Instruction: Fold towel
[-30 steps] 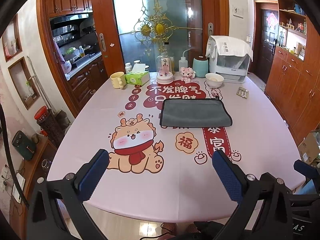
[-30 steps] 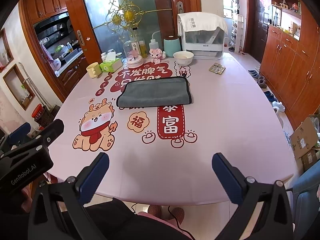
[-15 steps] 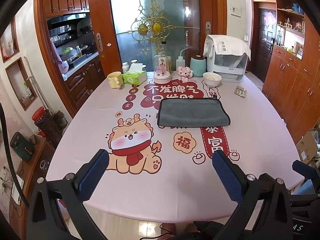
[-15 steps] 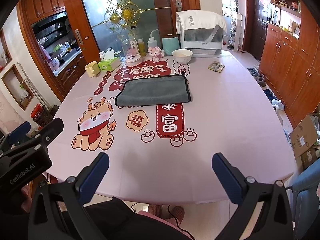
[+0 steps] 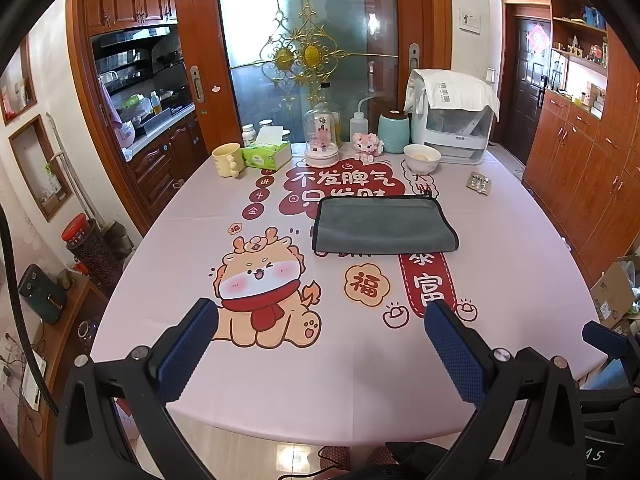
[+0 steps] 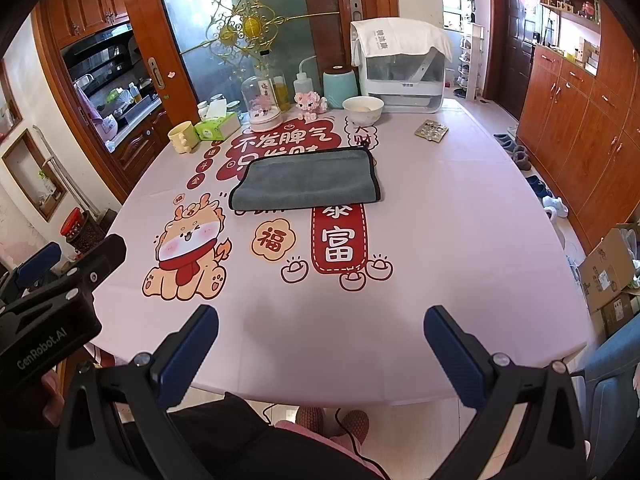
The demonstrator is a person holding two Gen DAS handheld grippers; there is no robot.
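A grey towel (image 5: 382, 225) lies folded flat in a rectangle on the pink printed tablecloth (image 5: 280, 360), past the table's middle. It also shows in the right wrist view (image 6: 306, 179). My left gripper (image 5: 320, 316) is open and empty, held above the near table edge, well short of the towel. My right gripper (image 6: 320, 320) is open and empty too, over the near edge. The left gripper's body shows at the left of the right wrist view (image 6: 52, 312).
Along the far edge stand a yellow mug (image 5: 228, 159), a tissue box (image 5: 267, 154), a glass dome (image 5: 322, 136), a pink toy (image 5: 367, 146), a teal jar (image 5: 394, 132), a white bowl (image 5: 421, 157) and a covered white appliance (image 5: 454, 120). A blister pack (image 5: 479, 183) lies at the right. Wooden cabinets (image 5: 580, 168) line the right wall.
Both grippers have eased back and up slightly, so the table and towel sit a little lower in view. The towel has not moved. Both grippers stay open.
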